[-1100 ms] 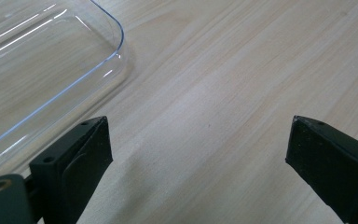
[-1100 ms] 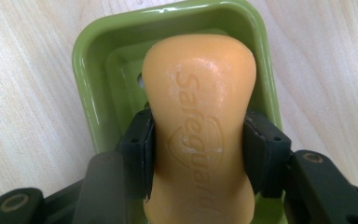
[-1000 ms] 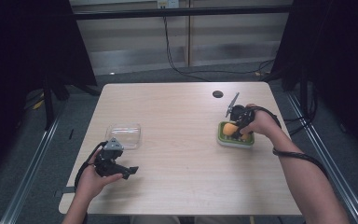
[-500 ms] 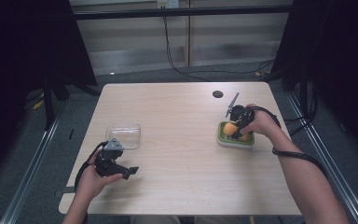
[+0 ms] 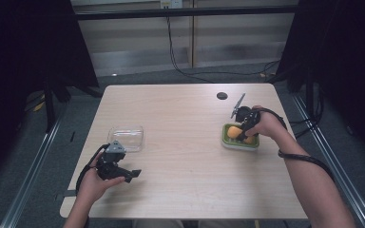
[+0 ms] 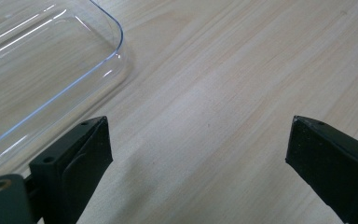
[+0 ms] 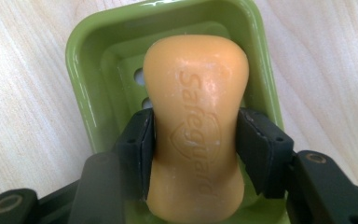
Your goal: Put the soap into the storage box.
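Note:
An orange soap bar (image 7: 196,70) stamped "Safeguard" lies in a green soap dish (image 7: 81,93) at the table's right side. My right gripper (image 7: 198,129) has the bar's narrow waist between its pads, which touch both sides; its jaws have just been opening a little. In the high view the right gripper (image 5: 241,132) points down into the dish (image 5: 240,144) over the soap (image 5: 233,131). Near the front left, my left gripper (image 5: 132,174) is open with nothing between its fingers. It hovers low over bare wood (image 6: 198,144).
A clear plastic container (image 5: 127,137) sits on the table just behind the left gripper; its rounded corner (image 6: 37,60) lies left of the jaws. A dark round hole (image 5: 222,95) marks the table's far right. Cables trail behind the table.

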The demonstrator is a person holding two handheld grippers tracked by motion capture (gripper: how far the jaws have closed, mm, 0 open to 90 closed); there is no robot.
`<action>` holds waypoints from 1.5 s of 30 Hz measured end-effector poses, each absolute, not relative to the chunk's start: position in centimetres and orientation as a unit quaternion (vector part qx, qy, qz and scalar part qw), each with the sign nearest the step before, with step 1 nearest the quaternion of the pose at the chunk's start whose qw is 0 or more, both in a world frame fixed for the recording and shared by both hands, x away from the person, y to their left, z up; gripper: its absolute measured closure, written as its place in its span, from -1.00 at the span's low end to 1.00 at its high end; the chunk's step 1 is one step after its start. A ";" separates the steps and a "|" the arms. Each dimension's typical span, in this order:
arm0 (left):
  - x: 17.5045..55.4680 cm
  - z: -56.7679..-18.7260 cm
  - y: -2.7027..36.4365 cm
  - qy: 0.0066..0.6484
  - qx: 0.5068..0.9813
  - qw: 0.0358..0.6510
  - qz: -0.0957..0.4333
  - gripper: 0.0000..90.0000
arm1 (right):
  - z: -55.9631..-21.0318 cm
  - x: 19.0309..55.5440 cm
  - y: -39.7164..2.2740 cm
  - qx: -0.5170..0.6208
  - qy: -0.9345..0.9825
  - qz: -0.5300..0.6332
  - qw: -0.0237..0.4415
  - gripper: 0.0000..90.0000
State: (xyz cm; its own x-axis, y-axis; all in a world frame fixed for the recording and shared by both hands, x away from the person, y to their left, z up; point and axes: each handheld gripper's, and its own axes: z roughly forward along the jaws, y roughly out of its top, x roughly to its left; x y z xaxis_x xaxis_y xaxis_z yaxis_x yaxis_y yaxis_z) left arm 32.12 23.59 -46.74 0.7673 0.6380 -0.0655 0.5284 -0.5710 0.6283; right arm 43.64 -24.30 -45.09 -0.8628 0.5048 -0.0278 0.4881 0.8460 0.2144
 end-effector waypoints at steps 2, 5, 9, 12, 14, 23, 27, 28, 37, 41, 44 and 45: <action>32.1 -46.7 23.6 0.330 0.882 0.324 0.085 -0.86 | -44.9 43.6 -24.4 0.268 0.957 0.105 0.043 0.01; 32.1 -46.6 23.6 0.327 0.885 0.320 0.087 -0.86 | -44.7 43.6 -24.7 0.273 0.955 0.111 0.041 -0.08; 32.2 -46.6 23.5 0.326 0.886 0.319 0.088 -0.86 | -44.5 43.4 -24.9 0.289 0.949 0.119 0.041 -0.15; 32.2 -46.7 23.5 0.327 0.884 0.321 0.087 -0.86 | -44.4 43.3 -25.1 0.302 0.944 0.129 0.040 -0.20; 32.2 -46.7 23.4 0.327 0.885 0.320 0.086 -0.86 | -44.3 43.2 -25.3 0.310 0.941 0.131 0.039 -0.24; 32.4 -46.5 23.1 0.321 0.887 0.322 0.084 -0.86 | -43.6 42.7 -26.0 0.349 0.921 0.168 0.039 -0.39; 32.5 -46.5 22.7 0.320 0.885 0.329 0.085 -0.86 | -43.1 42.2 -26.1 0.359 0.913 0.190 0.041 -0.44; 32.5 -46.6 22.6 0.323 0.884 0.328 0.084 -0.86 | -43.0 42.1 -26.1 0.364 0.910 0.193 0.039 -0.47; 32.7 -46.5 22.4 0.313 0.890 0.322 0.080 -0.86 | -42.8 40.8 -25.9 0.367 0.905 0.212 0.038 -0.58; 32.7 -46.6 22.3 0.314 0.889 0.323 0.078 -0.86 | -42.8 40.2 -25.6 0.369 0.902 0.224 0.034 -0.62; 32.7 -46.6 22.3 0.312 0.891 0.321 0.084 -0.86 | -42.7 39.8 -25.4 0.373 0.897 0.233 0.031 -0.64; 32.7 -46.6 22.3 0.311 0.891 0.320 0.083 -0.86 | -42.7 39.6 -25.4 0.376 0.895 0.237 0.032 -0.66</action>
